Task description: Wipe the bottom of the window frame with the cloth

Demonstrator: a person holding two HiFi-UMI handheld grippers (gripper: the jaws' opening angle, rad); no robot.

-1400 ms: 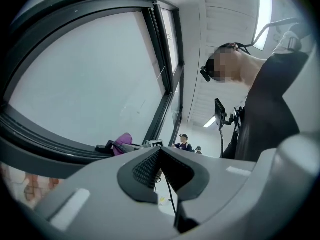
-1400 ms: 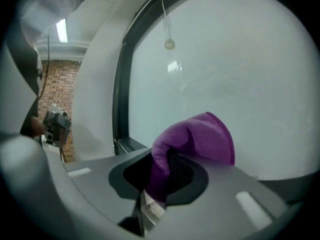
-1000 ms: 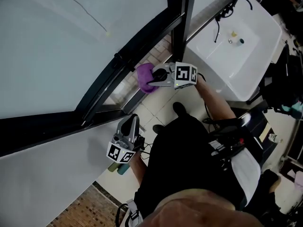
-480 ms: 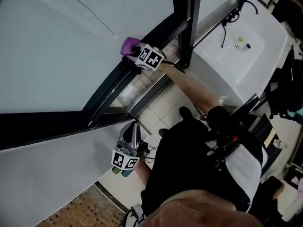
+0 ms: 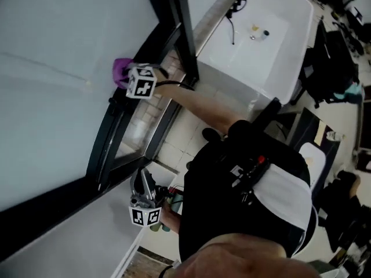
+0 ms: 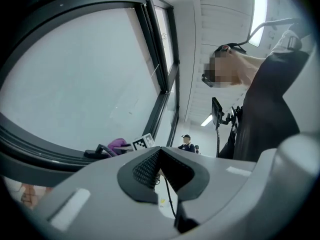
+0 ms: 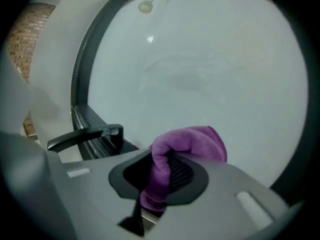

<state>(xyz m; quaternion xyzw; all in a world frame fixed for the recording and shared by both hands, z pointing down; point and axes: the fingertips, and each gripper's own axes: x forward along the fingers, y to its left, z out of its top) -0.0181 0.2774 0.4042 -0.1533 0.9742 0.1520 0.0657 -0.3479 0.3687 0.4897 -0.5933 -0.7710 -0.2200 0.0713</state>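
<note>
Up at eleven o'clock in the head view, the right gripper [image 5: 128,77] has its jaws clamped on the purple cloth [image 7: 187,144], which sits at the glass edge of the window frame [image 5: 106,141]. Whether it touches the bottom rail is unclear. Wiping seems barely begun, and the stretch toward seven o'clock looks left to do. The rail's long axis runs from one to seven o'clock, and the bunched cloth points toward ten. The left gripper [image 6: 159,170] hangs low, jaws together on nothing.
</note>
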